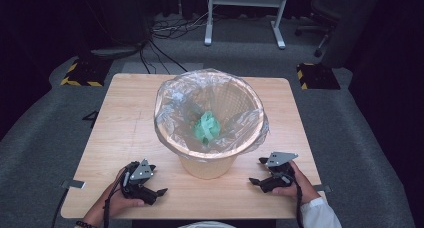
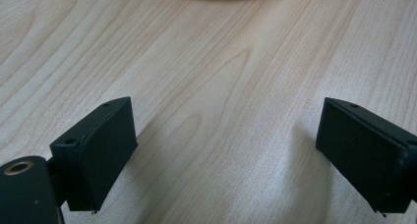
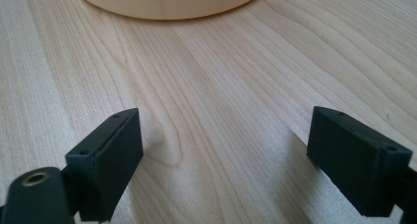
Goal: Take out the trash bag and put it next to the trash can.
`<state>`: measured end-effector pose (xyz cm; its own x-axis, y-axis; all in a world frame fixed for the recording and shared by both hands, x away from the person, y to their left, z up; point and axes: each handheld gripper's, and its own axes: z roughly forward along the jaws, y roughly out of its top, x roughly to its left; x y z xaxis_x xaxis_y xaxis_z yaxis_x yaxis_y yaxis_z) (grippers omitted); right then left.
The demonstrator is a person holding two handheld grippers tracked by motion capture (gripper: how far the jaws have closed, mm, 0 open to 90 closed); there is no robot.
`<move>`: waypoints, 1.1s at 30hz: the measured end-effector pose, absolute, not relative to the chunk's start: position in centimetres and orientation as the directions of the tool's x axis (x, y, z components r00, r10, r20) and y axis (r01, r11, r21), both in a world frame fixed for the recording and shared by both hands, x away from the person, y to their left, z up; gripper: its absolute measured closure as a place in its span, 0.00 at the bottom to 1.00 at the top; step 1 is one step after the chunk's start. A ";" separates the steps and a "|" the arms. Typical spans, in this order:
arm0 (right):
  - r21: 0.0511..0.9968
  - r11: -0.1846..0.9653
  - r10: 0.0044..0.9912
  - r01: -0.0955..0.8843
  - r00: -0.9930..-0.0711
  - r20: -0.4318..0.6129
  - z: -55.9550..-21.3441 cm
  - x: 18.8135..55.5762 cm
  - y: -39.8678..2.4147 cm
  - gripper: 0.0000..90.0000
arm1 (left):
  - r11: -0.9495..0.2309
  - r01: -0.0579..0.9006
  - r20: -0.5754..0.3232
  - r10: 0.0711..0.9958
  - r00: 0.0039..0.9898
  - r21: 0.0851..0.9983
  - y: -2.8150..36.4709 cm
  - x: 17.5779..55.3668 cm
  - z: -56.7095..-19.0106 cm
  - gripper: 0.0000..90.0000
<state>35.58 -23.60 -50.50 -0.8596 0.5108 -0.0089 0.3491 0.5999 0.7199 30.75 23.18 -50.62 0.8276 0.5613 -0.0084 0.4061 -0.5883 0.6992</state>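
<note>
I rest both grippers, left (image 1: 159, 192) and right (image 1: 256, 172), jaws wide and empty; lined bin (image 1: 209, 123) sits mid-frame between them, equally near.

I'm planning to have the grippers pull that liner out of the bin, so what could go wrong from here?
The clear liner is thin and only loosely draped over the wastebasket rim, so a one-sided pull could tear it or tip the light basket. The green crumpled item inside might spill. Both the left gripper and right gripper sit open, low on the table, so lifting inward could knock the base.
</note>
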 end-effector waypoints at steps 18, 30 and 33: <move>0.723 0.593 0.524 0.355 -0.851 -0.012 -50.5 35.8 -23.7 0.16 | -0.584 0.414 -0.007 0.573 0.820 0.699 22.8 31.8 -50.6 0.09; 0.829 0.516 0.609 0.213 -0.772 -0.181 -48.2 34.7 -23.0 0.23 | -0.575 0.422 -0.007 0.586 0.811 0.701 22.7 32.1 -50.6 0.09; 0.850 0.503 0.643 0.154 -0.724 -0.250 -47.3 34.2 -22.7 0.26 | -0.575 0.422 -0.008 0.585 0.811 0.701 22.7 32.1 -50.6 0.09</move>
<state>34.19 -22.65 -47.33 -0.7239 0.6431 -0.2496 0.1538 0.5032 0.8504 32.14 22.69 -50.61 0.8110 0.5850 -0.0079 0.4217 -0.5753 0.7009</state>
